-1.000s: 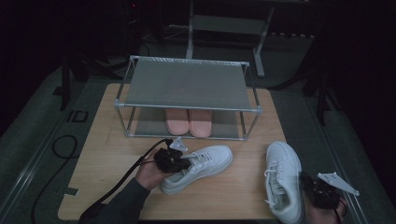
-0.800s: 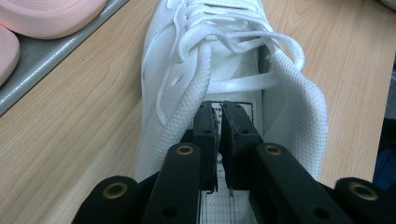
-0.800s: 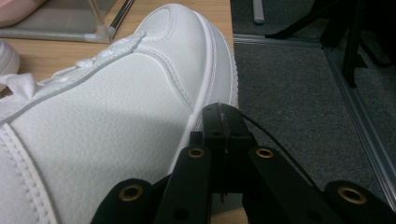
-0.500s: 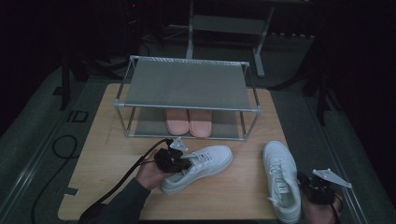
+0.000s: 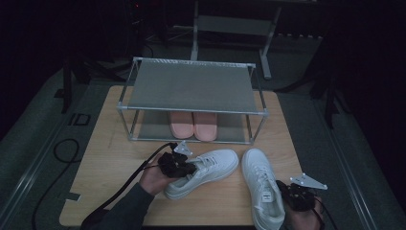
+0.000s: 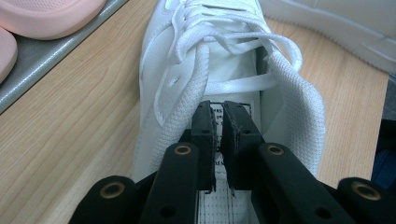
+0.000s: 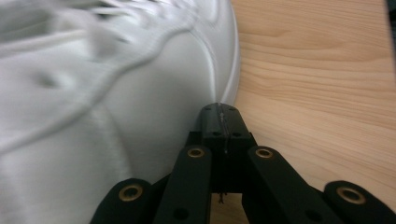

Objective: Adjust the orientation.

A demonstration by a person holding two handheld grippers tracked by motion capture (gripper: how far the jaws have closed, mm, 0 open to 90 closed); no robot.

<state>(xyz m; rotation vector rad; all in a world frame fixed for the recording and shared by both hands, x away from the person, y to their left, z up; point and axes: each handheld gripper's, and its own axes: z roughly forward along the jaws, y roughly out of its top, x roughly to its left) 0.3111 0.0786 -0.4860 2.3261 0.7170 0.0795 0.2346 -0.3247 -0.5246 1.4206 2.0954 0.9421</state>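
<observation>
Left gripper point(image 5: 179, 165) has its jaws pinched on the tongue of the shoe point(image 5: 203, 171) mid-bench; right gripper point(image 5: 298, 195) – jaws fully shut, empty – sits beside the other shoe point(image 5: 262, 189) near the front edge; a thin tongue grip could slip when lifted.

Rack point(image 5: 191, 93) at the table's point(image 5: 103, 167) far side, slippers point(image 5: 194, 125) on its lower shelf, my left gripper point(image 5: 178, 165) on the nearer sneaker point(image 5: 210, 170), second sneaker point(image 5: 262, 189) right of it, my right gripper point(image 5: 296, 196) beside that.
</observation>
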